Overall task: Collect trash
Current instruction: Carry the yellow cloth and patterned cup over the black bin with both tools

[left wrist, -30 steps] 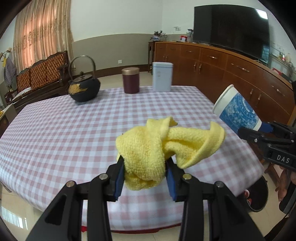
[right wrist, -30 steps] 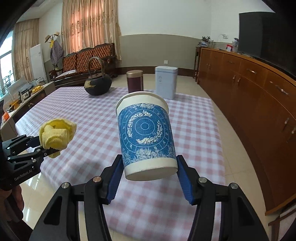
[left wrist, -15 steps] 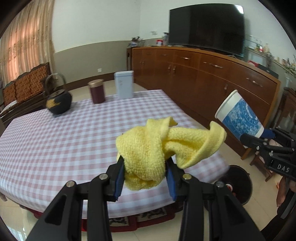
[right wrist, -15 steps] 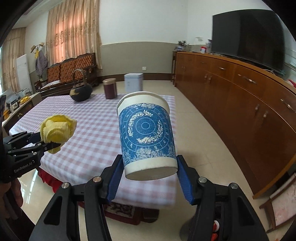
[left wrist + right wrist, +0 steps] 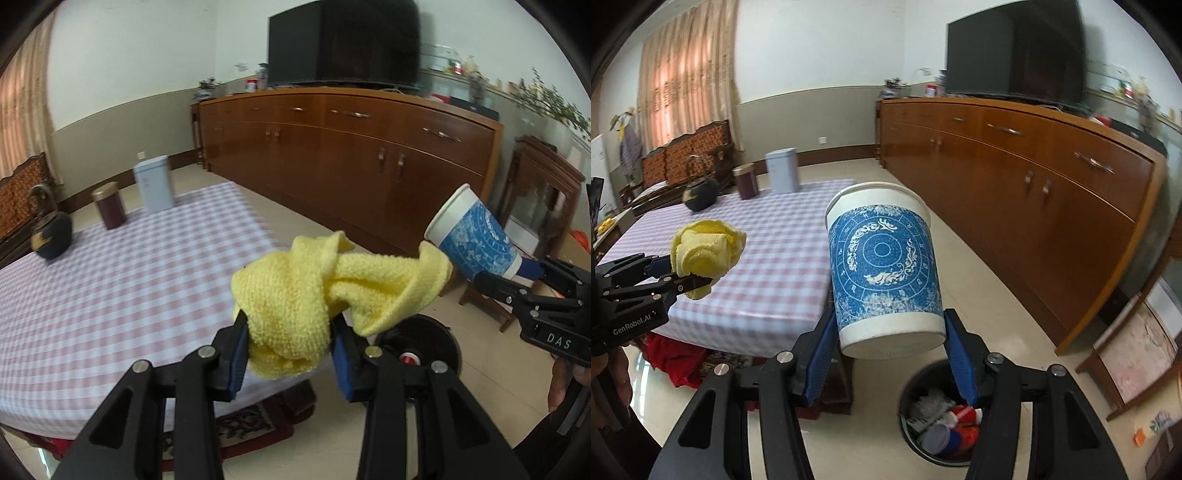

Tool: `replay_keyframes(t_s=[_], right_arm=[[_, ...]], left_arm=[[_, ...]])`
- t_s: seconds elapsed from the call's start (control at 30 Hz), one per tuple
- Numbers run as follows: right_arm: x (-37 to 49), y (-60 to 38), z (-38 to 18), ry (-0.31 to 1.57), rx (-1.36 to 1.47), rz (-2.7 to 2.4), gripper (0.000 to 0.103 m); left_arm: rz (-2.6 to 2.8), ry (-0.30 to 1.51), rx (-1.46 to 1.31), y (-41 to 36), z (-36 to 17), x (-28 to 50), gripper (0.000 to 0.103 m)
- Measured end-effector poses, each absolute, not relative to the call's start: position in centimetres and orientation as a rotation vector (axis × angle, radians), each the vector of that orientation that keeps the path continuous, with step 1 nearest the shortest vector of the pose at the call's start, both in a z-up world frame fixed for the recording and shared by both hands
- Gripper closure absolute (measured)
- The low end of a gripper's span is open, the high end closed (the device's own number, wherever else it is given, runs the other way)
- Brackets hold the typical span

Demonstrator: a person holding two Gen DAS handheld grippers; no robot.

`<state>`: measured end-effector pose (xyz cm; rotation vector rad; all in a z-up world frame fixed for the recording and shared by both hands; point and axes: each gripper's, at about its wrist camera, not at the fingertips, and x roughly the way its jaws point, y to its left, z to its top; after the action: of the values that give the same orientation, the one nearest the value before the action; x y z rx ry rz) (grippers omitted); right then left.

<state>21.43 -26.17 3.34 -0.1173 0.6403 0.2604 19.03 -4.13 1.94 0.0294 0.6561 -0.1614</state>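
Left wrist view: the left gripper (image 5: 290, 354) has its blue-padded fingers (image 5: 238, 354) pinching a crumpled yellow cloth (image 5: 295, 295) at lower centre, a loose fold of it trailing to the right. Behind the cloth, lower right of centre, sits a dark trash bin (image 5: 436, 343) on the tiled floor. At the right edge the right gripper (image 5: 532, 271) carries a blue-and-white paper cup (image 5: 472, 243), tilted with its mouth toward the upper left. Filling the left half is the table (image 5: 110, 277) in a pink check cloth.

Right wrist view: the right gripper (image 5: 890, 354) fingers (image 5: 960, 358) clamp the paper cup (image 5: 882, 266) by its base at frame centre. Below and to the right stands the trash bin (image 5: 923, 384), holding red, white and blue litter. At left the left gripper (image 5: 683, 280) holds the yellow cloth (image 5: 705, 247) in front of the table (image 5: 783, 251).
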Motion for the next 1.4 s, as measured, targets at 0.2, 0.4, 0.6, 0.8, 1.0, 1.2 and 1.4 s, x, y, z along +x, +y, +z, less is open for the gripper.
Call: replay_keyframes(t_s=[0.2,0.4,0.6,0.8,1.0,1.2,1.4], right_arm=[[20.0,-31.0,2.0,0.665,-0.089,0.179,0.044],[19.0,-34.6,0.7,0.696,-0.071,0.110,0.044],[18.3,-37.5,-0.7,0.726,-0.057,0.064,0.044],[18.0,-39.9,-2.5,0.761,-0.045,0.036,0.044],[19.0,-41.1,-5.4,0.816,-0.060,0.057,0.044],[20.9,-41.8,-9.3,0.897,-0.095,0.086,0.044],[24.0,-42.2,-13.2,0.993,-0.143,0.132,0.044]], left_arm=[[-0.241,0.667,0.052,-8.4,1.2,19.0,0.063],[-0.319,0.689,0.068,-11.7,0.2,19.4,0.063],[-0.384,0.713,0.078,-14.5,-1.0,19.8,0.063],[-0.450,0.751,0.096,-17.4,-2.9,20.3,0.063],[-0.518,0.807,0.108,-20.1,-5.9,21.5,0.062],[-0.549,0.877,0.121,-22.2,-9.1,23.2,0.062],[-0.577,0.928,0.120,-23.0,-11.7,25.3,0.062]])
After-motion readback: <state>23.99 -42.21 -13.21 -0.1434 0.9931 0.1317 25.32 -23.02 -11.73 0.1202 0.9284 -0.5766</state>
